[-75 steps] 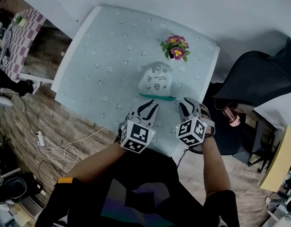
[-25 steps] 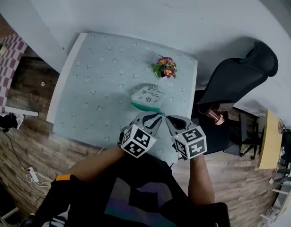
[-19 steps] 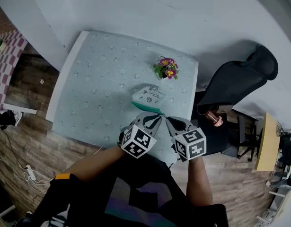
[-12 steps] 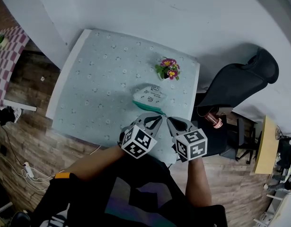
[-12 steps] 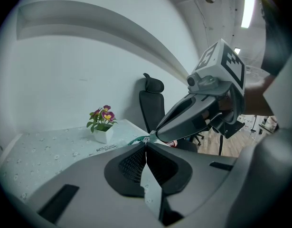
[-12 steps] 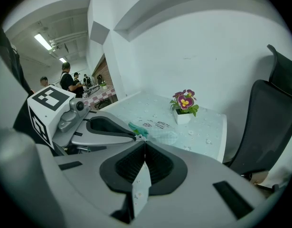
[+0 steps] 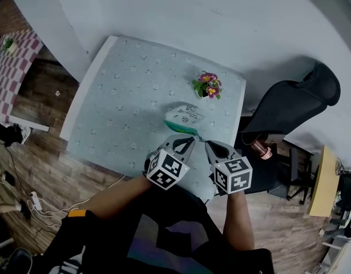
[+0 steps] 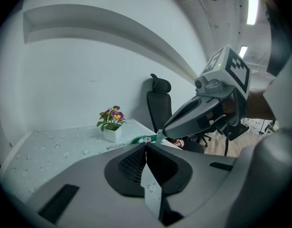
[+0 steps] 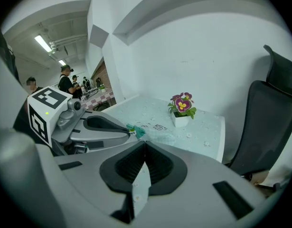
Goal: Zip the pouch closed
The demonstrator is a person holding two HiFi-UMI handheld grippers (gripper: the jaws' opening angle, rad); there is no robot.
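A white printed pouch (image 7: 184, 116) with a teal zipper edge (image 7: 181, 128) lies on the table (image 7: 124, 96), near its right front corner. Both grippers meet at the near end of that zipper. My left gripper (image 7: 189, 138) has its jaws together, and in the right gripper view its tip (image 9: 130, 133) pinches the pouch's teal end (image 9: 136, 132). The right gripper (image 7: 208, 144) is shut as well; in the left gripper view its tip (image 8: 160, 136) holds a small pale zip pull at the end of the teal strip (image 8: 142, 139). From each gripper's own view, its jaws hide most of the pouch.
A small white pot of purple and yellow flowers (image 7: 206, 85) stands just behind the pouch. A black office chair (image 7: 289, 104) is beside the table's right edge, with a copper-coloured cup (image 7: 259, 149) below it. Cables lie on the wooden floor (image 7: 32, 201). People stand far off (image 9: 65, 82).
Between one second ago and now both grippers stay at the zipper's near end and the pouch keeps its place beside the flowers. Only the head camera's aim has drifted.
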